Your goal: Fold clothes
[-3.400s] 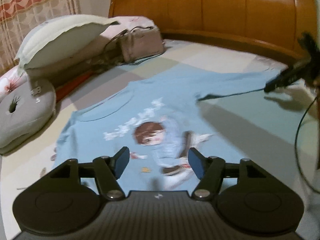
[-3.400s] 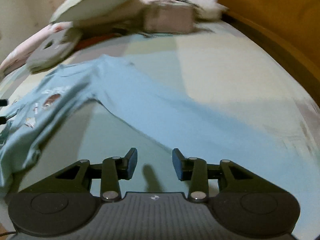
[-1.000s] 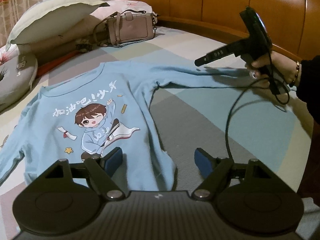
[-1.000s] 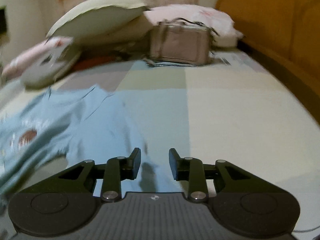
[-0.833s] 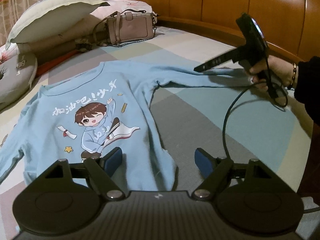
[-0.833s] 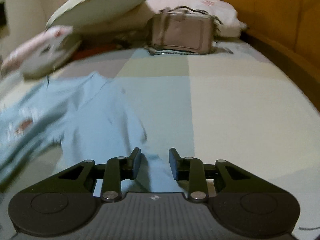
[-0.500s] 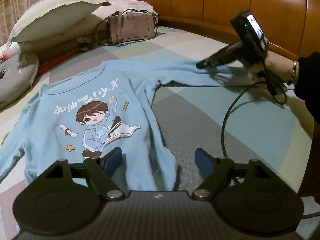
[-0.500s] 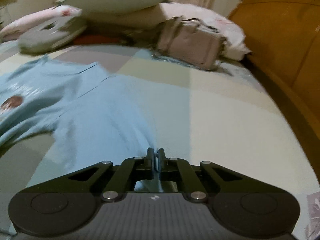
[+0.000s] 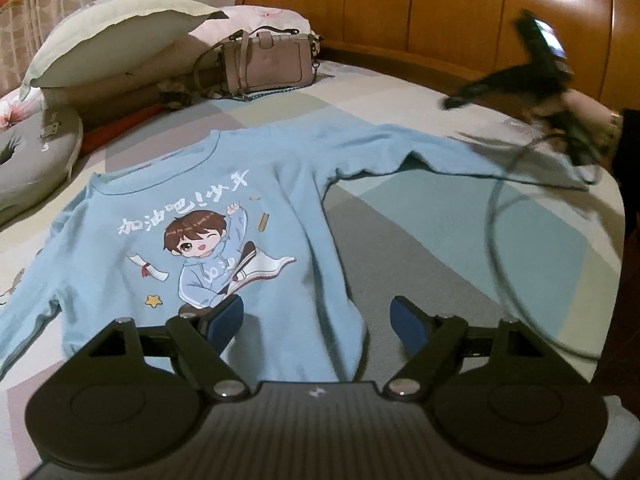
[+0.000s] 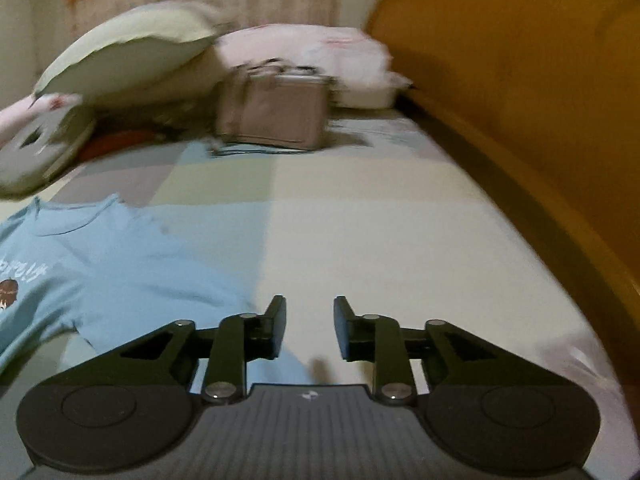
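A light blue long-sleeved sweatshirt (image 9: 280, 200) with a cartoon boy print lies face up and flat on the bed. One sleeve (image 9: 460, 156) stretches out to the right. My left gripper (image 9: 318, 318) is open just above the hem at the shirt's lower right corner, holding nothing. In the left wrist view my right gripper (image 9: 448, 102), blurred and held by a hand, hovers above the sleeve's far end. In the right wrist view that gripper (image 10: 310, 330) is open and empty over the sheet, with the blue shirt (image 10: 100, 260) at its left.
The bed's checked sheet (image 9: 460, 272) is bordered by a wooden headboard (image 9: 440, 20). A taupe handbag (image 9: 268, 64), a green pillow (image 9: 112, 36), a pink pillow (image 9: 260, 20) and a grey cushion (image 9: 28, 160) sit at the far side. A black cable (image 9: 496, 240) hangs from the right gripper.
My right gripper was shut on the sleeve half a second ago; it has opened, let the sleeve go and lifted off it. The left gripper has barely moved.
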Demonstrator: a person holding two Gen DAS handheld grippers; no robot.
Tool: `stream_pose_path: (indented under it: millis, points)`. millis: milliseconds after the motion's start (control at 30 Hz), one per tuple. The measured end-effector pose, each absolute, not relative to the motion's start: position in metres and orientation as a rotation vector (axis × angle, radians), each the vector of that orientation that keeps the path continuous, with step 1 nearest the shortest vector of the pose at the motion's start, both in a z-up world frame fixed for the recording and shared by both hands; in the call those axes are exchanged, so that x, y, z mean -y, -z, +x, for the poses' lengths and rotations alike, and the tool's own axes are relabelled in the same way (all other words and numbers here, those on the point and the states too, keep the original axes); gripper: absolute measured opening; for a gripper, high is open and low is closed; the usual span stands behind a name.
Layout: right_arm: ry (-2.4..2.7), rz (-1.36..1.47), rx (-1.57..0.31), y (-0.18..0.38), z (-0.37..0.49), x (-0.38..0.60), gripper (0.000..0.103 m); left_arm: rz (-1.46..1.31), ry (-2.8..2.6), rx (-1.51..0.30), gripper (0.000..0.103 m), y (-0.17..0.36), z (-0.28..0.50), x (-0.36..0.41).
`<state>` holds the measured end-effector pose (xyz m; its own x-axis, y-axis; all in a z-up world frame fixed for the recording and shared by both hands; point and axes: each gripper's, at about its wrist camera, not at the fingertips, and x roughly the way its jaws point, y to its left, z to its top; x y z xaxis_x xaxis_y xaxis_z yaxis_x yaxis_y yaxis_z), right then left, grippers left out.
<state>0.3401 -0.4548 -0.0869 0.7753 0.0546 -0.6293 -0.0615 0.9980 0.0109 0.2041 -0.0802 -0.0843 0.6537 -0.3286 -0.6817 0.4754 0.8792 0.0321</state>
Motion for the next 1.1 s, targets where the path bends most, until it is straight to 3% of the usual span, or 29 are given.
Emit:
stream_pose_path:
  millis: [333,633,700,767,800,1100]
  points:
    - [0.200,0.046,-0.777,0.115,0.236,0.556,0.046,0.239,0.469,-0.724,0.082,0.077,0.199,0.093]
    - [0.233,0.145,-0.723,0.137,0.221,0.561,0.056,0.287,0.464,-0.728,0.082,0.070,0.194,0.115]
    - [0.215,0.115,-0.718,0.135,0.219,0.551,0.052,0.295,0.472,-0.726,0.082,0.069,0.192,0.121]
    - [0.172,0.075,-0.718,0.133,0.215,0.540,0.029,0.309,0.488,-0.721,0.082,0.068,0.189,0.127]
    - [0.159,0.057,-0.718,0.132,0.215,0.537,0.010,0.316,0.490,-0.719,0.082,0.067,0.188,0.129]
    - [0.188,0.001,-0.695,0.117,0.247,0.545,0.010,0.340,0.485,-0.716,0.082,0.064,0.184,0.138]
